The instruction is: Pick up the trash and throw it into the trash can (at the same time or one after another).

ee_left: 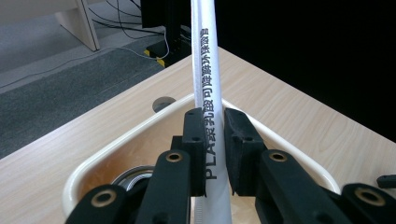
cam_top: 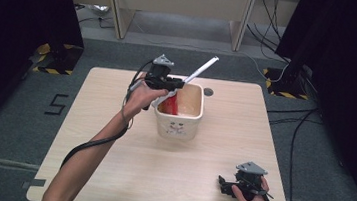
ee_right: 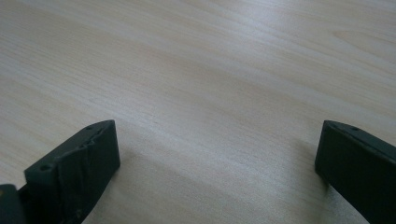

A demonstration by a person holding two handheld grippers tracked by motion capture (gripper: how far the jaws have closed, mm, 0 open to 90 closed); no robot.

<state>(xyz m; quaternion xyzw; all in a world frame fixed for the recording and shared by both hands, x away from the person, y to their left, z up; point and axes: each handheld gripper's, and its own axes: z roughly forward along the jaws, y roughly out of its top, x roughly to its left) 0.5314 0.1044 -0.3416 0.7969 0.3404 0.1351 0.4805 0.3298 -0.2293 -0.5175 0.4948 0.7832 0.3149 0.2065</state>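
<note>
A cream tub (cam_top: 178,129) with a small face printed on its front stands mid-table. My left gripper (cam_top: 178,84) hovers over the tub's back left rim, shut on a long white wrapped straw (cam_top: 201,69) that slants up and to the right. In the left gripper view the straw (ee_left: 204,60), printed with black lettering, is pinched between the two pads, its lower end down inside the tub (ee_left: 116,144). Something red (cam_top: 171,105) leans inside the tub at its left. My right gripper (cam_top: 220,184) rests low near the table's front right edge, its jaws wide open over bare wood (ee_right: 210,93).
A round metal lid or jar top (ee_left: 133,176) lies at the tub's bottom. A small cable hole (cam_top: 208,91) sits in the table behind the tub. Cables trail over the grey floor beyond the table, and dark curtains flank both sides.
</note>
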